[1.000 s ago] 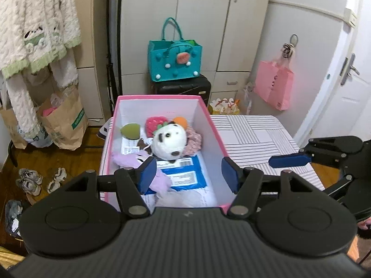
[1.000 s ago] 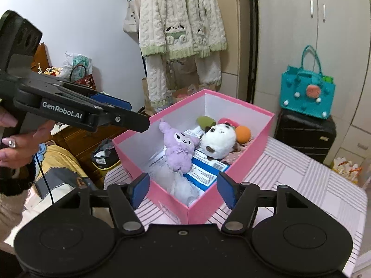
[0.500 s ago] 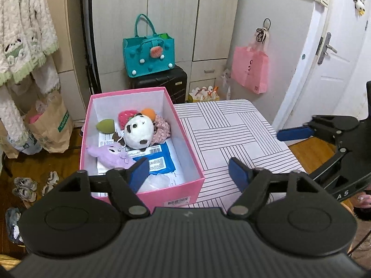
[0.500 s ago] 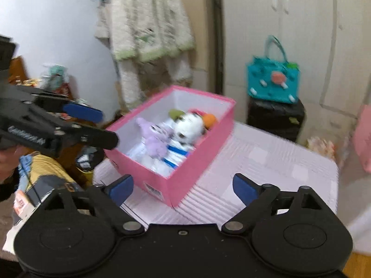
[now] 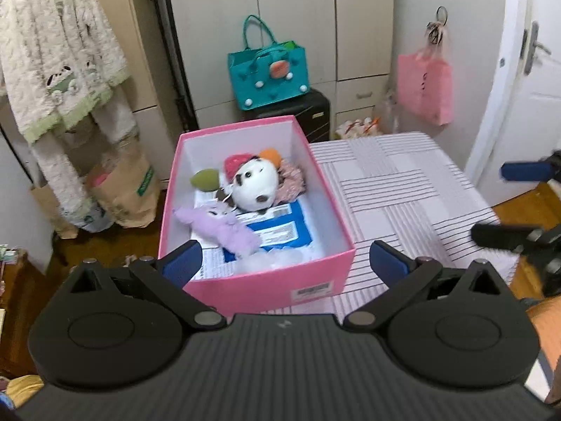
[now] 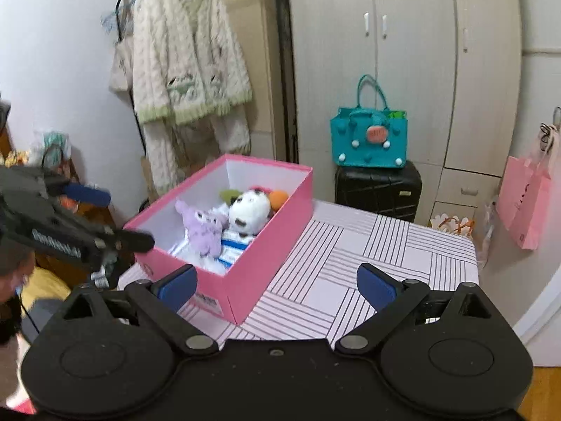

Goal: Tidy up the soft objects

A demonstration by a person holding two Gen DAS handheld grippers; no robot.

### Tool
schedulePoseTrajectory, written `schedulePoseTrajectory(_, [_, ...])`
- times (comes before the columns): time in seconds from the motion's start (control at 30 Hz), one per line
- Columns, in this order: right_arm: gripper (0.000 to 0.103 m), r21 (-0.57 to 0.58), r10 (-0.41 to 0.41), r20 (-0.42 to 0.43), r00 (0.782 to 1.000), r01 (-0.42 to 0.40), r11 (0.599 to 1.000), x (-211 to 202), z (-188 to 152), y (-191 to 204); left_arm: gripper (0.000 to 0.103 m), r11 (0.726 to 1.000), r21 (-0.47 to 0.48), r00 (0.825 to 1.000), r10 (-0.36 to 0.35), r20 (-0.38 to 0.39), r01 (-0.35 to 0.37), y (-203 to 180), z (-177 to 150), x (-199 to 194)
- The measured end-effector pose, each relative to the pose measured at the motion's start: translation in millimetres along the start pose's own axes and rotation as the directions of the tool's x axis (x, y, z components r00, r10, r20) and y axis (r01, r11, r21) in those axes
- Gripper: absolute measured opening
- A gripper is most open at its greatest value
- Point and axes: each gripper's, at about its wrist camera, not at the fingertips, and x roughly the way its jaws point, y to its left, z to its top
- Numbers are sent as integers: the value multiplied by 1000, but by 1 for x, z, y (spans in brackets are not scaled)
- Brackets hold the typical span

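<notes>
Pink box (image 5: 245,291) sits on left part of striped counter (image 5: 396,189), lid off. Inside: purple plush (image 5: 217,228) lying near front, white panda plush (image 5: 254,189) behind it, green (image 5: 205,179), red and orange soft bits at back, blue packet (image 5: 280,233) underneath. Left claw (image 5: 285,263) spread wide, empty, hovering over box's near edge. Right claw (image 6: 277,286) also wide, empty, above counter beside box. Teal bag (image 6: 368,137) on black suitcase (image 6: 378,187) behind.

Striped table (image 5: 403,189) carries pink box (image 5: 266,287) at left edge.
</notes>
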Motion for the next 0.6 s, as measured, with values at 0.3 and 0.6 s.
schedulePoseTrajectory(0.3, [99, -77, -224, 45, 974, 227, 971, 12, -12, 2, 103, 998, -27, 997, 62, 51, -61, -3, -12, 5])
schedulePoseTrajectory(0.6, [100, -119, -278, 40, 960, 281, 952, 12, -24, 8, 103, 996, -70, 999, 53, 1, -53, -5, -21, 18])
